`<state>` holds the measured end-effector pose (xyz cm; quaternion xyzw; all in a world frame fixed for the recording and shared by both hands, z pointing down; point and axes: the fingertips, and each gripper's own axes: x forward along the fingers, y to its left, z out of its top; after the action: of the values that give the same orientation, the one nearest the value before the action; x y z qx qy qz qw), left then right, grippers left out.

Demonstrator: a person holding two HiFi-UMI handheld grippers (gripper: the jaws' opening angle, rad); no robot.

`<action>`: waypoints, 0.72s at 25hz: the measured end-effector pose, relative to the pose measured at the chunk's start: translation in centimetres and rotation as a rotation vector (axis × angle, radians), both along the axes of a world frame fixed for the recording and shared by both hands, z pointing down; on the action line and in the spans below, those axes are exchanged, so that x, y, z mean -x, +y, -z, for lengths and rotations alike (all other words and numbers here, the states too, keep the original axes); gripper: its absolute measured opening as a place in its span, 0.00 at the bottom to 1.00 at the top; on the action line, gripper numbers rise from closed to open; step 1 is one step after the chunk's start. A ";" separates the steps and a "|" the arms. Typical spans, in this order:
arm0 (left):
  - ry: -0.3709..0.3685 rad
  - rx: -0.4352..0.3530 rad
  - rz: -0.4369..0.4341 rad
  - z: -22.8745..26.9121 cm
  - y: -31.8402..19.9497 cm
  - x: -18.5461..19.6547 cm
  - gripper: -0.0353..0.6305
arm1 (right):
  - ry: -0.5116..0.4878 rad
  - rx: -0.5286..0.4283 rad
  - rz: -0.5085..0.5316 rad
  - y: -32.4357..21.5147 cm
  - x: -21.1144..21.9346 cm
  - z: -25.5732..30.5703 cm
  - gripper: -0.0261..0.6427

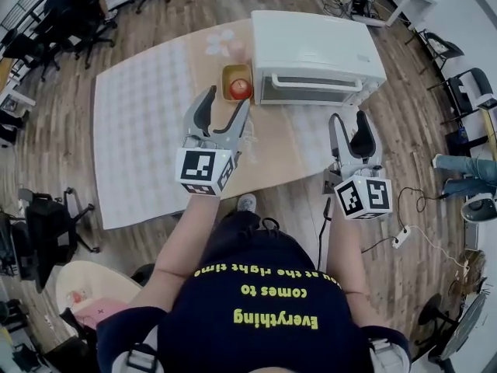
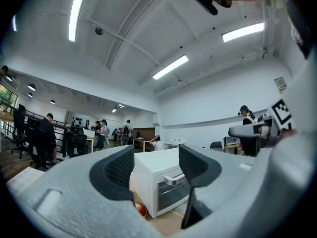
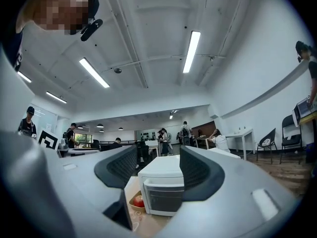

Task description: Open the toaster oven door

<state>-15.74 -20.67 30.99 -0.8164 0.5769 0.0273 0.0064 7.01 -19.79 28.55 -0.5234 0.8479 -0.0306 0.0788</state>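
A white toaster oven (image 1: 314, 53) stands at the far side of the table with its door shut and the handle (image 1: 314, 85) facing me. My left gripper (image 1: 225, 109) hovers open and empty near the oven's front left corner. My right gripper (image 1: 349, 127) is open and empty too, held short of the door's right part. In the left gripper view the toaster oven (image 2: 161, 182) shows between the open fingers (image 2: 116, 175), seen from its left corner. The right gripper view frames the toaster oven (image 3: 163, 190) head-on, some way off.
A yellow bowl (image 1: 237, 74) with a red apple (image 1: 239, 88) sits just left of the oven. A white patterned cloth (image 1: 140, 123) covers the table's left part. Office chairs (image 1: 46, 231) ring the table. A power strip (image 1: 400, 238) and cables lie on the floor at right.
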 end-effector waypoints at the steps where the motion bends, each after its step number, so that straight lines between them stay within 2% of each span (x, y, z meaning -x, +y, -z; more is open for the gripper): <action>1: -0.001 0.003 -0.008 -0.1 -1.1 0.3 0.47 | 0.000 0.005 -0.006 -1.0 0.4 -0.2 0.43; 9: 0.003 0.034 -0.025 -1.1 -7.1 2.0 0.47 | 0.008 0.057 -0.015 -6.7 2.2 -1.5 0.44; 18: 0.014 0.071 0.010 -2.3 -9.3 1.4 0.47 | 0.033 0.111 -0.013 -10.4 0.2 -2.9 0.44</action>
<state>-17.19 -29.99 33.28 -0.8129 0.5817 0.0125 -0.0267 6.84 -30.23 31.46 -0.5327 0.8427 -0.0686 0.0360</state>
